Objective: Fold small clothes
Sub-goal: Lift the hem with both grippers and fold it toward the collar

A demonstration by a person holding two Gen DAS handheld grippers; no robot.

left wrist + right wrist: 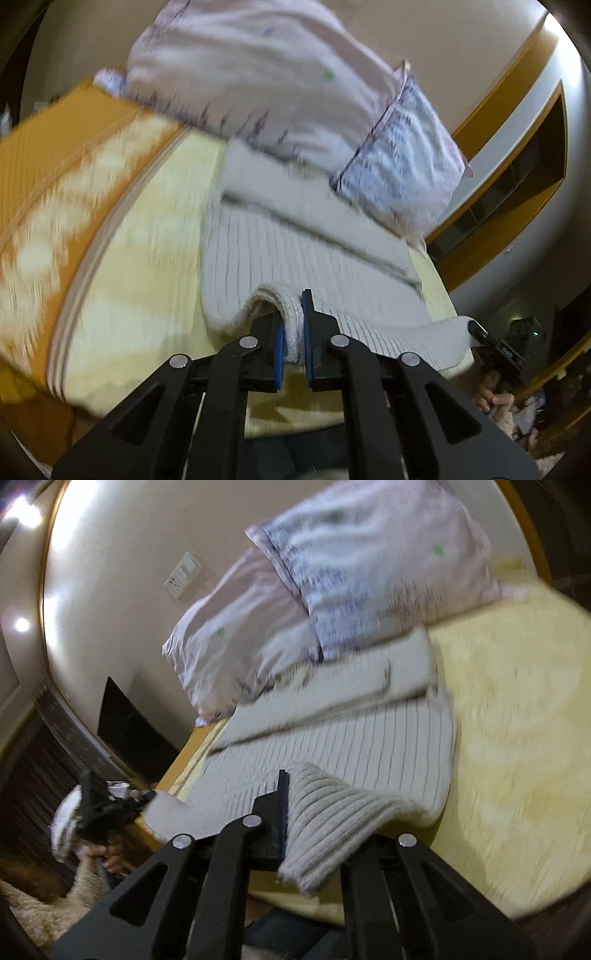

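One grey sweater lies at the bed's near edge below two pillows. Left gripper and right gripper each clench its hem. Only the left view shows an orange blanket.

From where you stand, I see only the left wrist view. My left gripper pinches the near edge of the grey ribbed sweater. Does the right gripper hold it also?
Observer: Yes. The right gripper is shut on the grey ribbed sweater, on a near corner that drapes over its right finger.
Operator: Is something on the wall beside the pillows?
Observer: A white switch and socket plate is there, left of the pink patterned pillows.
Operator: Can you see my left gripper from that side?
Observer: Yes, the left gripper shows at the lower left, at the sweater's other near corner, with a hand below it.
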